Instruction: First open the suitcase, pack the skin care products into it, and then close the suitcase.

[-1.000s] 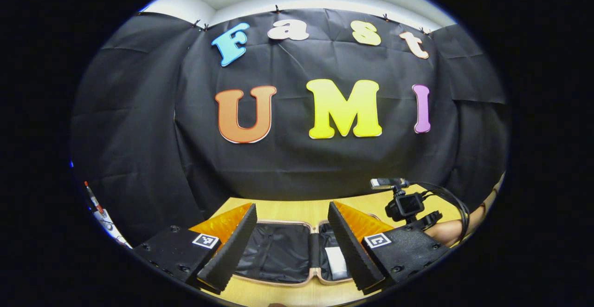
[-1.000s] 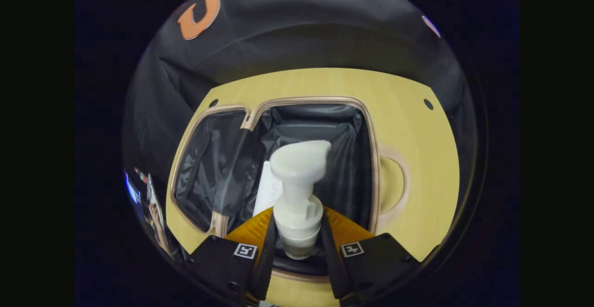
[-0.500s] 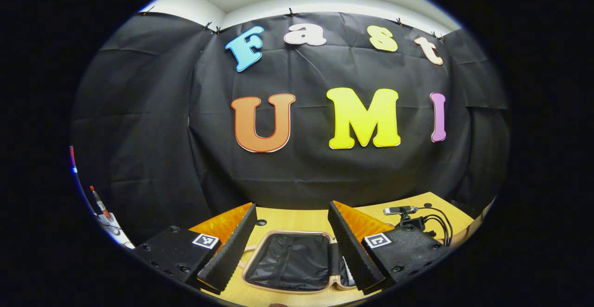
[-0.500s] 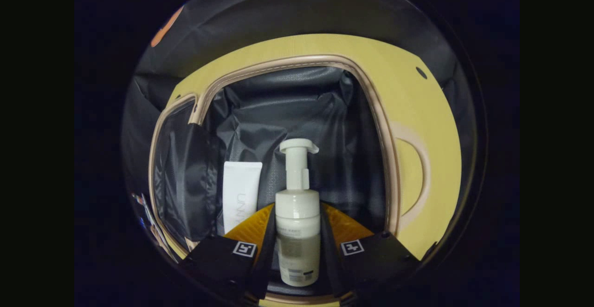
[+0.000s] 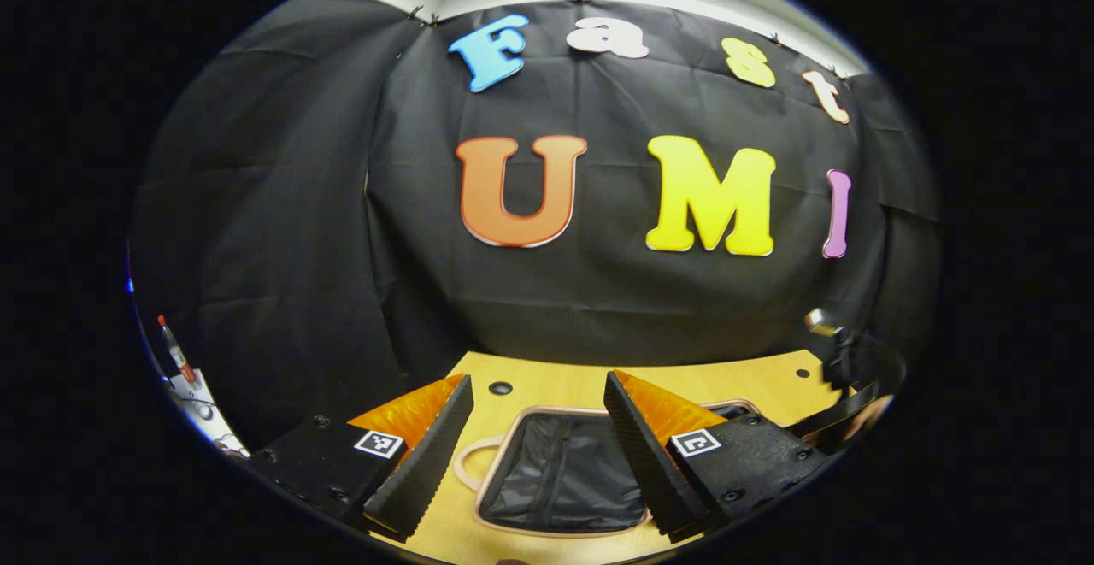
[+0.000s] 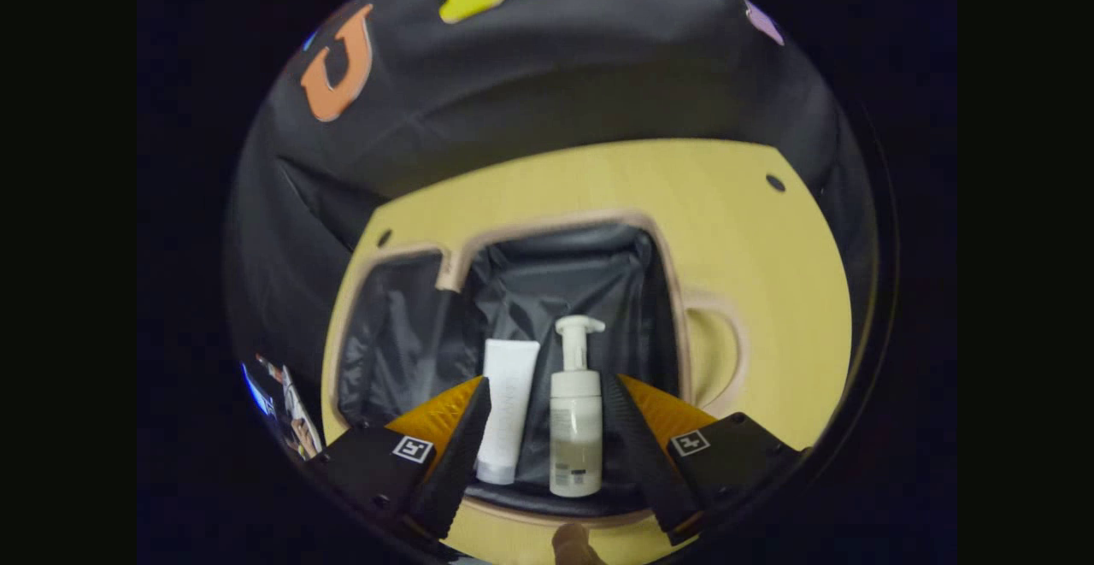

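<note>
Ahead of my right tongs: one open suitcase, holding one tube and one pump bottle.

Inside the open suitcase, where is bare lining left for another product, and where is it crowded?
Free: the suitcase half left of the hinge, and the lining behind the tube and pump bottle. Crowded: the near edge, where both lie side by side.

1. The tube carries faint lettering, too blurred to read.
2. The pump bottle has a label with small print, also unreadable.
</note>
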